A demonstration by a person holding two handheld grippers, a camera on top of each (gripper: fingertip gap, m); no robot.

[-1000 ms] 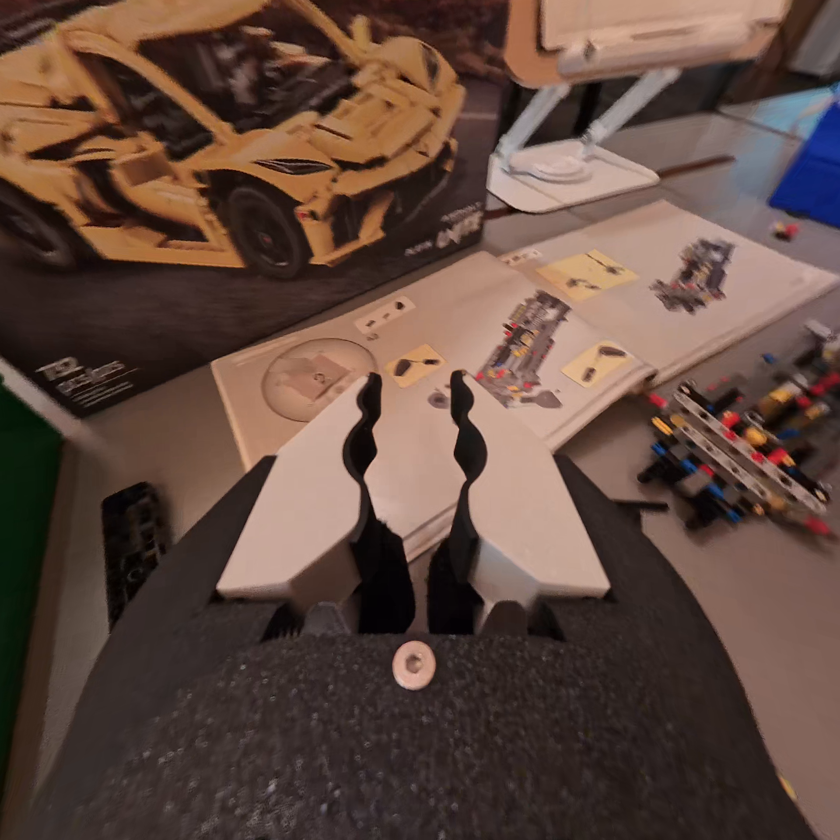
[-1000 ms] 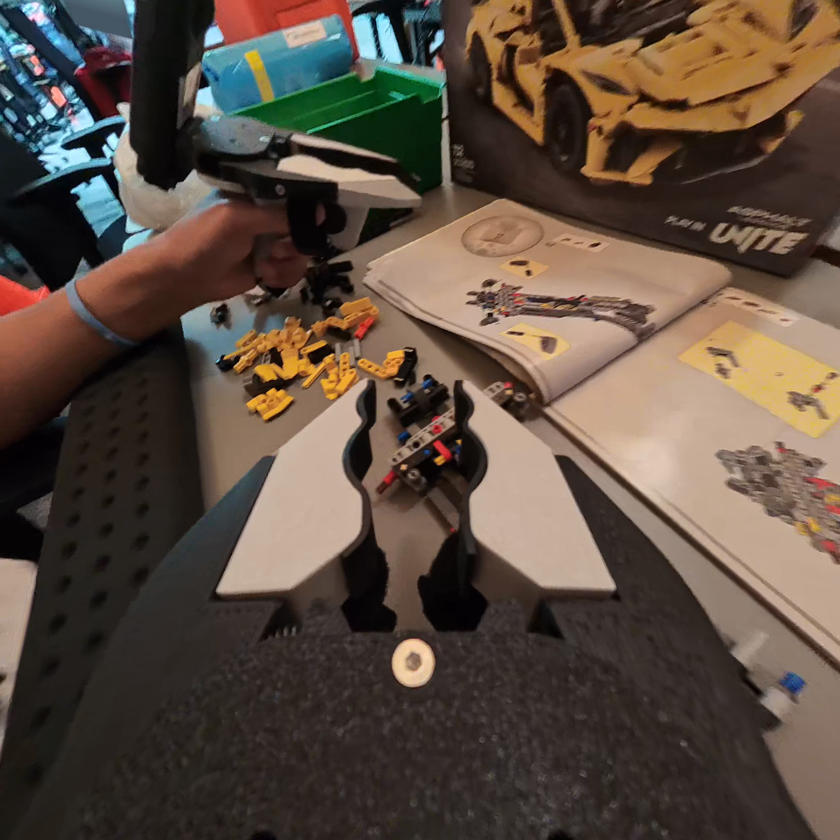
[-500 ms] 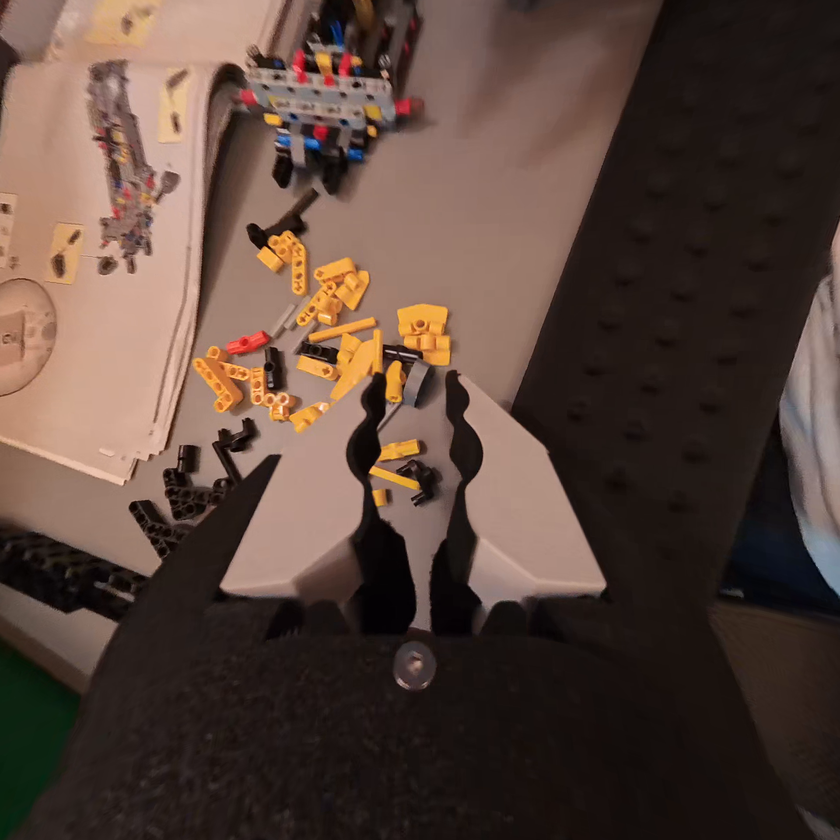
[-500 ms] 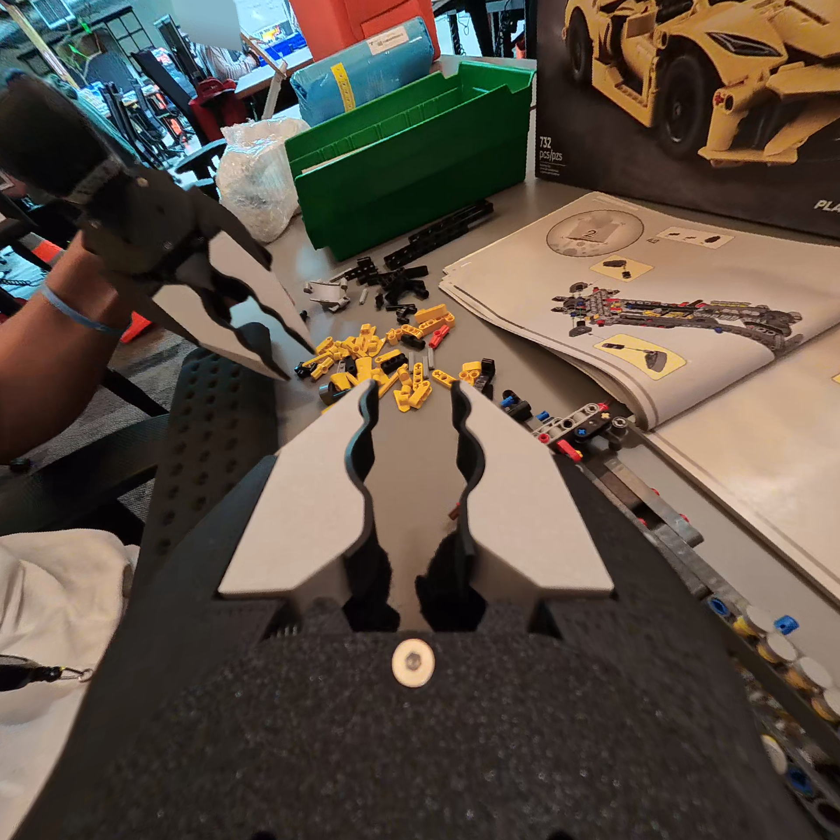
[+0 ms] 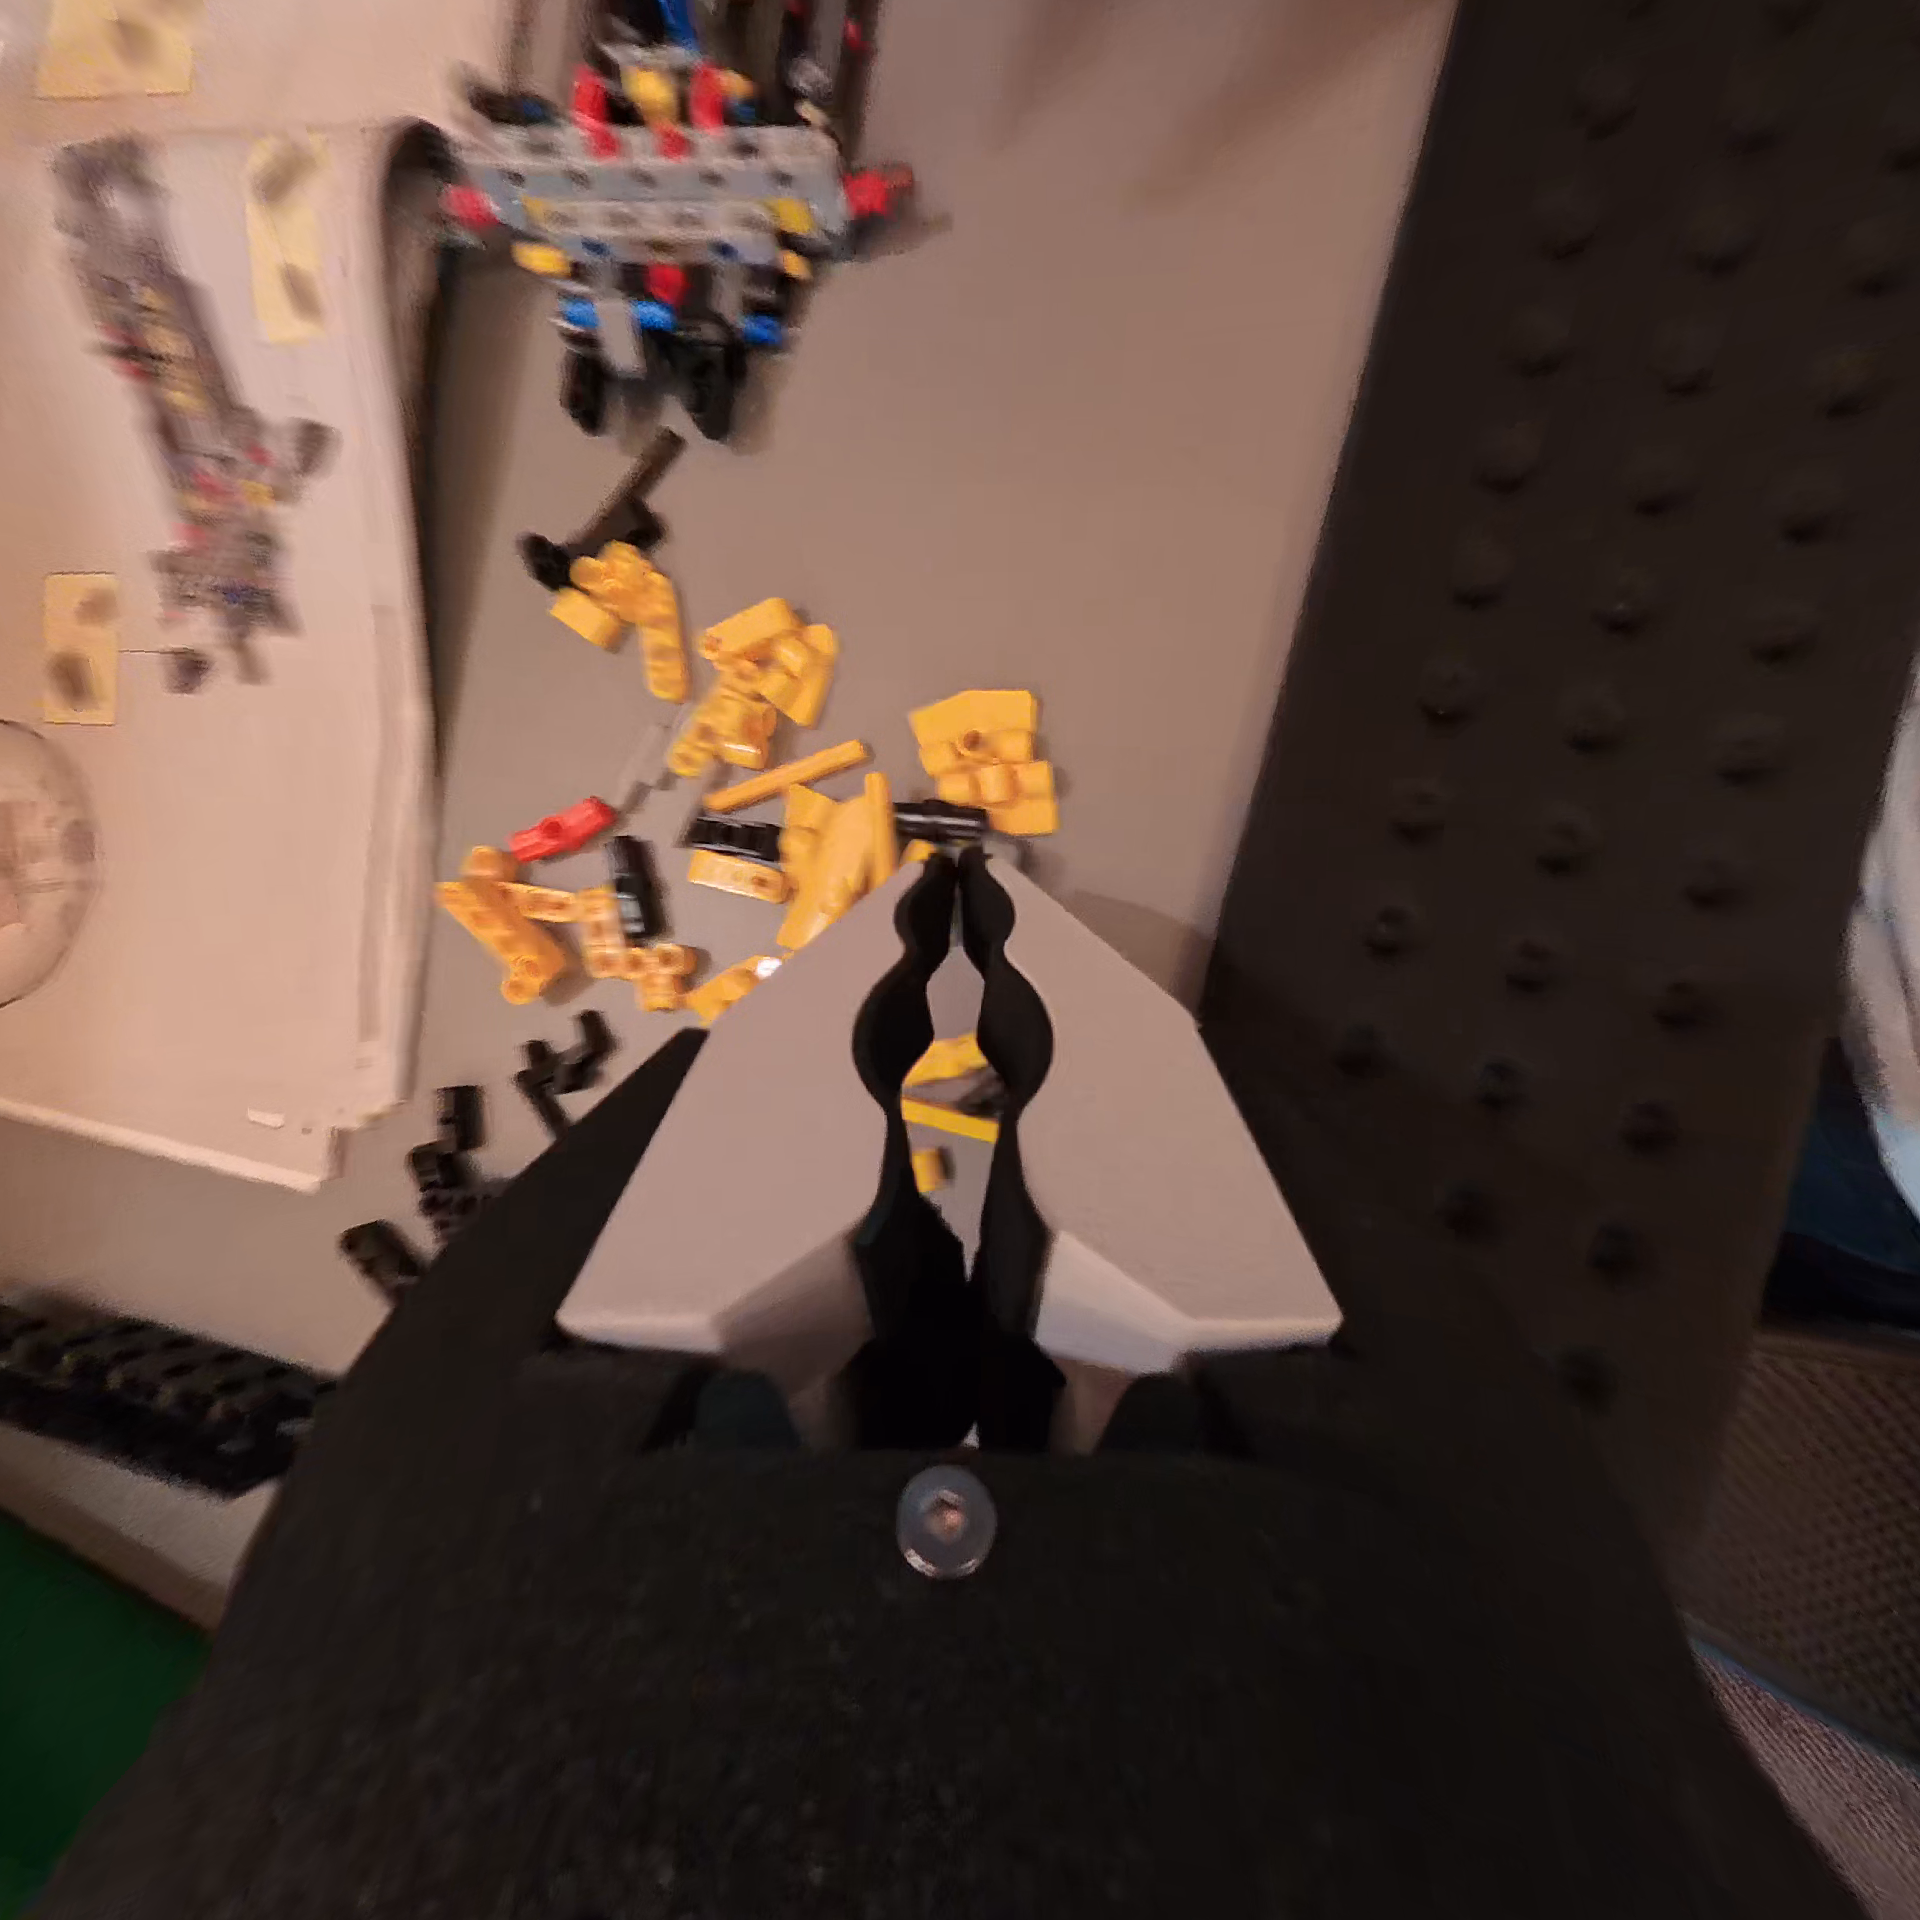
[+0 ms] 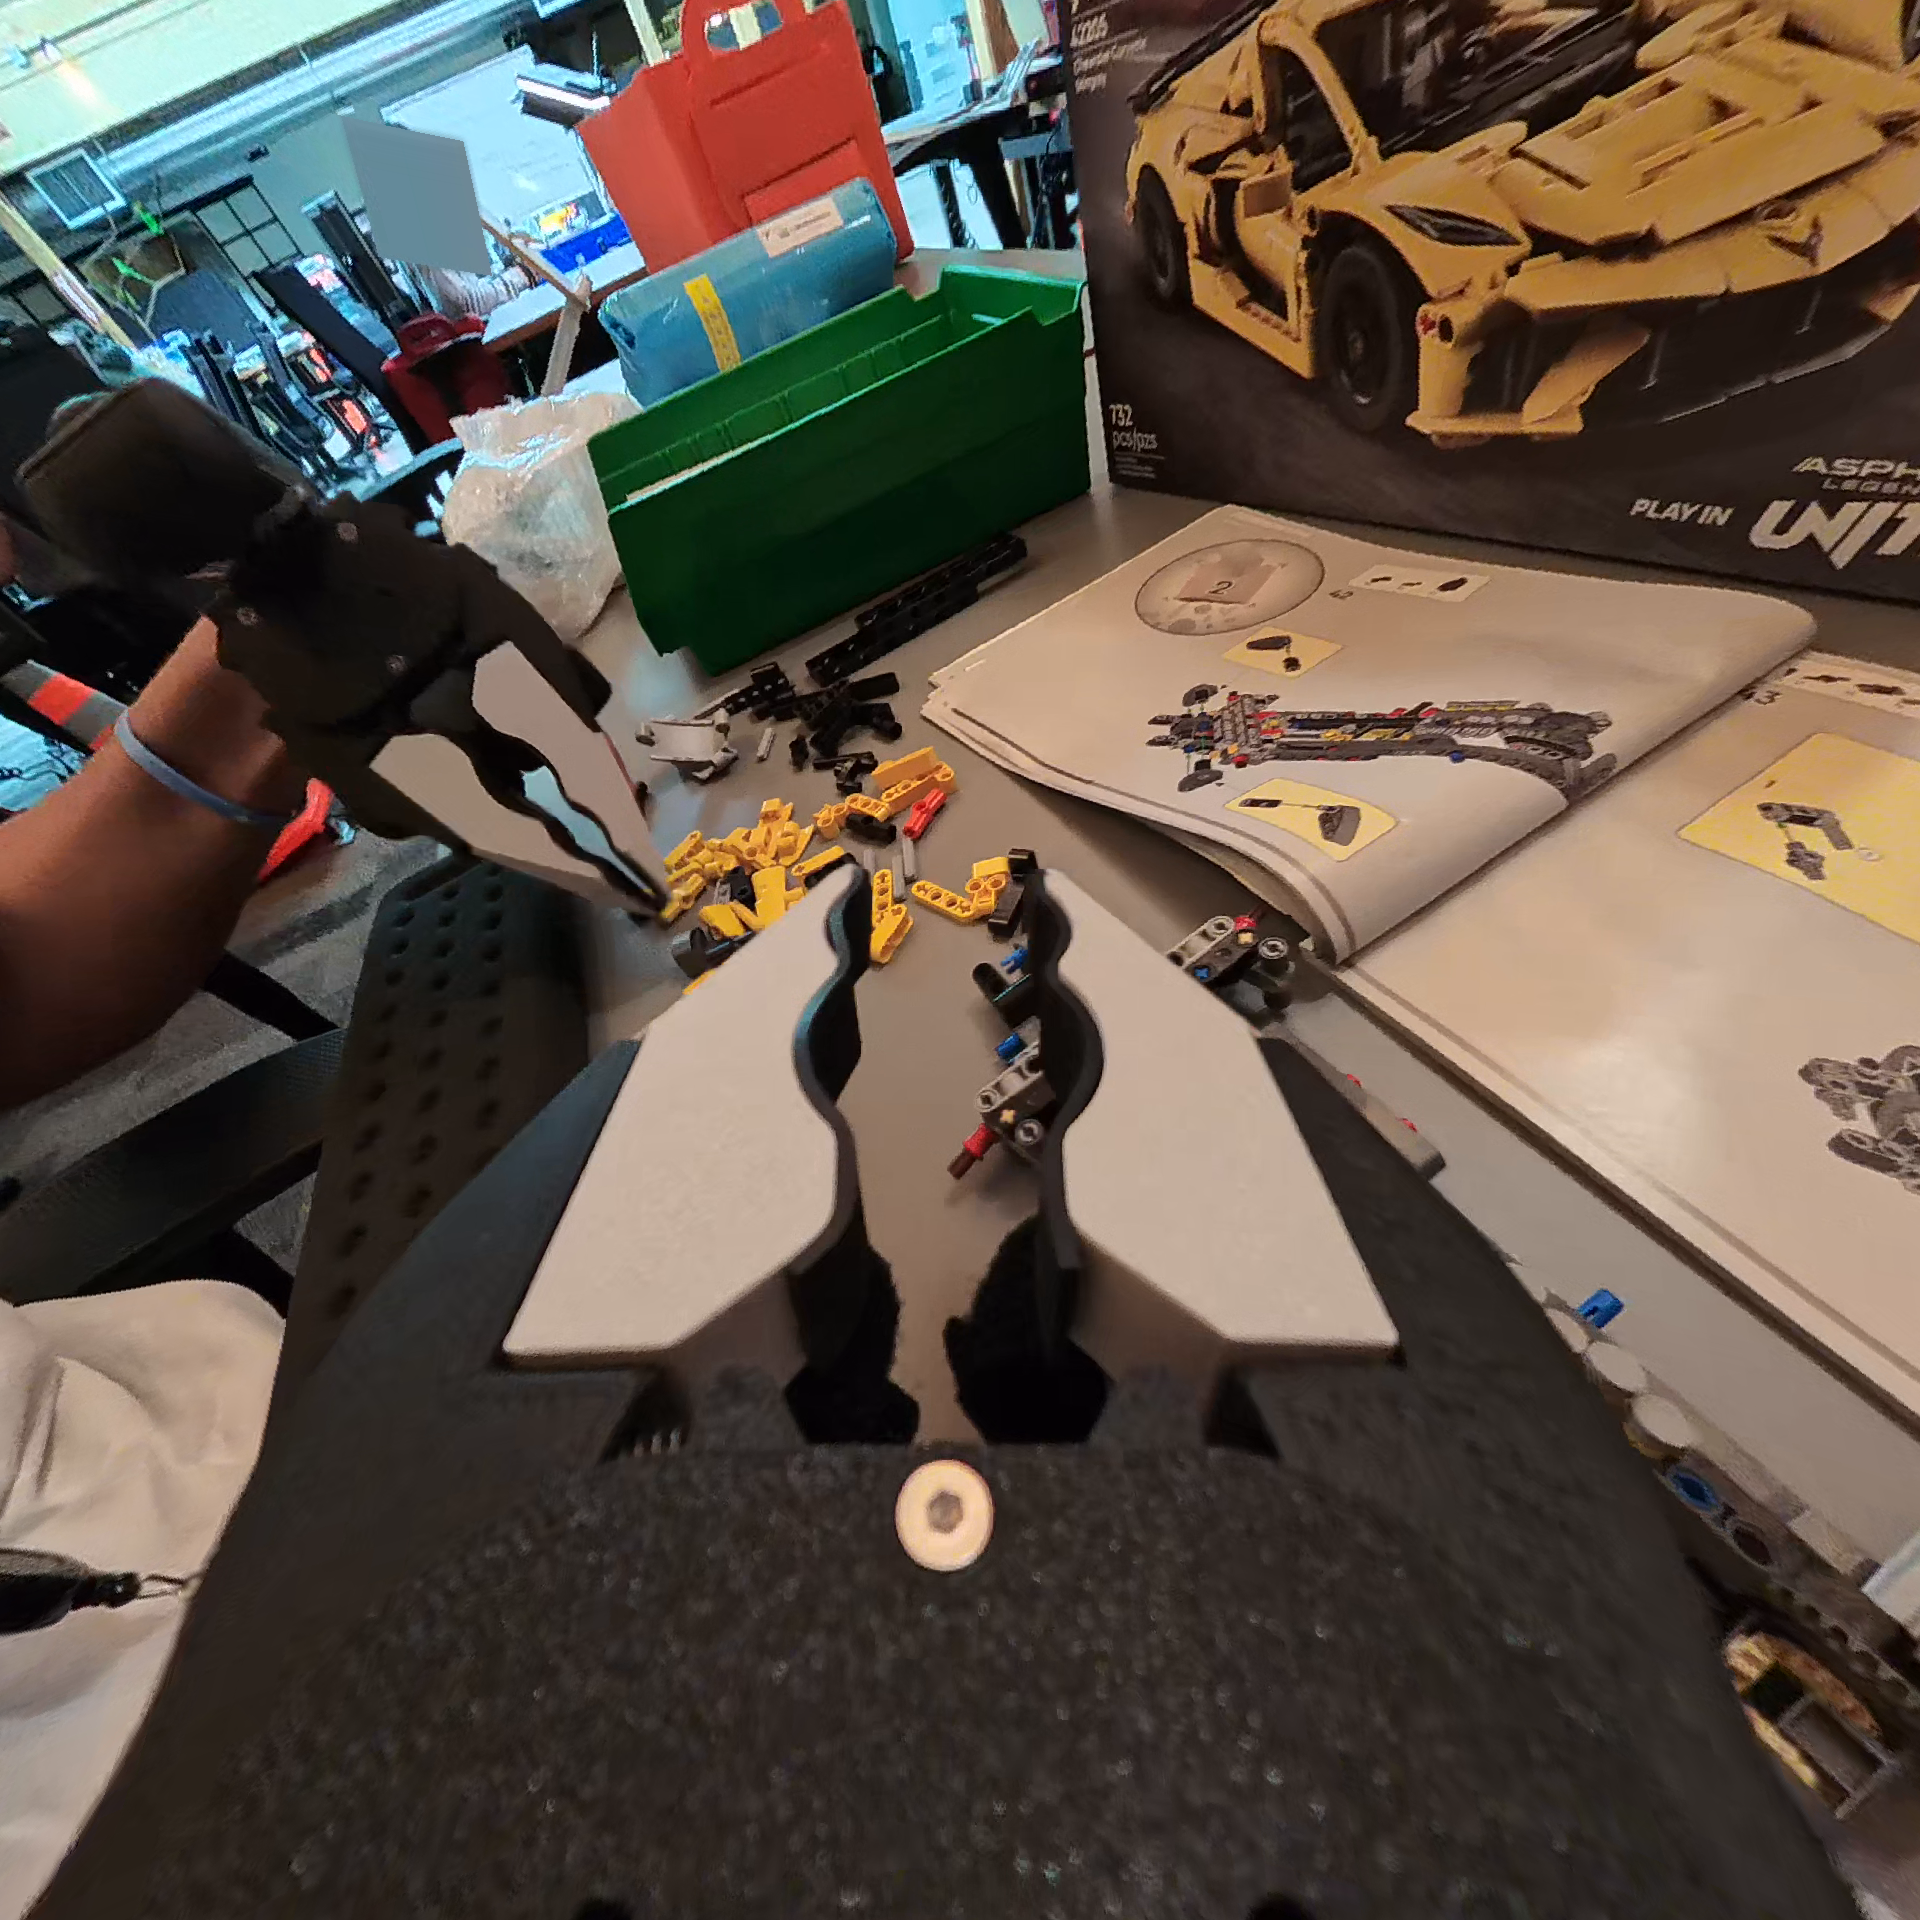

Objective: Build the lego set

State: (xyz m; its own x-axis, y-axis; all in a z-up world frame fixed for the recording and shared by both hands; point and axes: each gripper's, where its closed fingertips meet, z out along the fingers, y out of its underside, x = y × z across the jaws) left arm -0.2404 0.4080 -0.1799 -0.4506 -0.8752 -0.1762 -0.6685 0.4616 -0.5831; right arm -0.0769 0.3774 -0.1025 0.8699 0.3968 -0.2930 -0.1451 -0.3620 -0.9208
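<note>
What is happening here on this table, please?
A person is building a brick car model with two hand-held grippers. The left gripper has its tips closed at the near edge of the pile of yellow pieces; whether it has caught a piece, I cannot tell. The right gripper is open and holds nothing, above the table beside the half-built frame. The instruction booklet lies open.

white lettering and small white print stand on the dark lego set box (image 6: 1299, 499), along its lower edge; a numeral sits in a round badge on the open instruction booklet (image 6: 1455, 665); a white label and a yellow strip mark the blue package (image 6: 748, 281); the left wrist view is too blurred to read.
</note>
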